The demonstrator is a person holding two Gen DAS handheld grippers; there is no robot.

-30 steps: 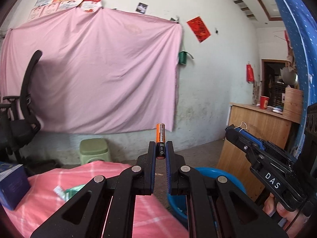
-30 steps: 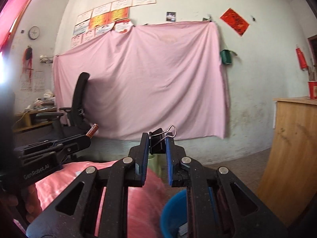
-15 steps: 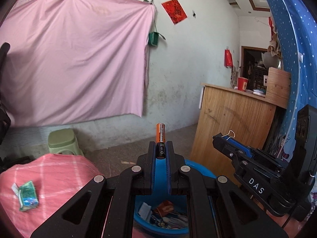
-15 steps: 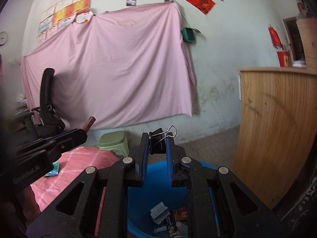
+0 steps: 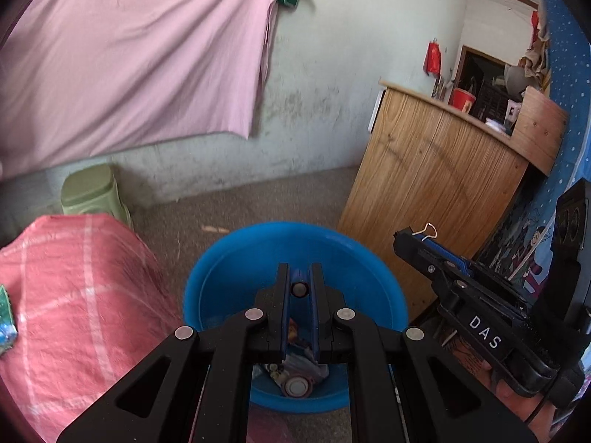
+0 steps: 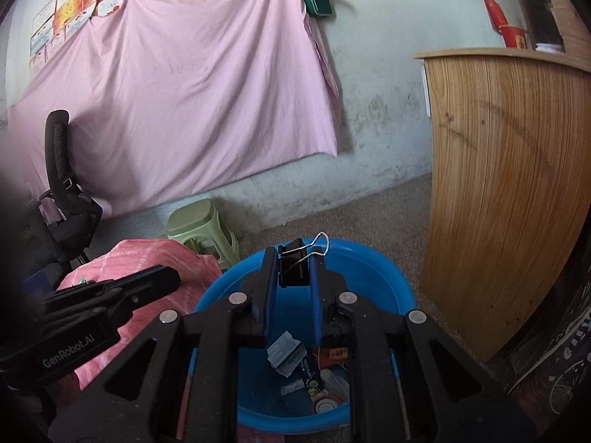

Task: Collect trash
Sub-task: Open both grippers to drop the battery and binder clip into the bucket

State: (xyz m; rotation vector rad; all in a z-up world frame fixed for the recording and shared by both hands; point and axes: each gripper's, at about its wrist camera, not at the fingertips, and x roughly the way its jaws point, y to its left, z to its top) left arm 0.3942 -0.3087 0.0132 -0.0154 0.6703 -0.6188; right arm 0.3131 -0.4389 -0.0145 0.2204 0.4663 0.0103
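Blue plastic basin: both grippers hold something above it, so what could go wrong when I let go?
1. The black binder clip in the right gripper sits near the far rim of the blue plastic basin; released here, it might land on the floor beyond.
2. The orange-and-black battery in the left gripper shows end-on and could bounce or roll off the trash already inside.
3. The two grippers hang close together and could knock each other.

Left gripper (image 5: 299, 288) and right gripper (image 6: 293, 269) both tilt downward, jaws clamped.
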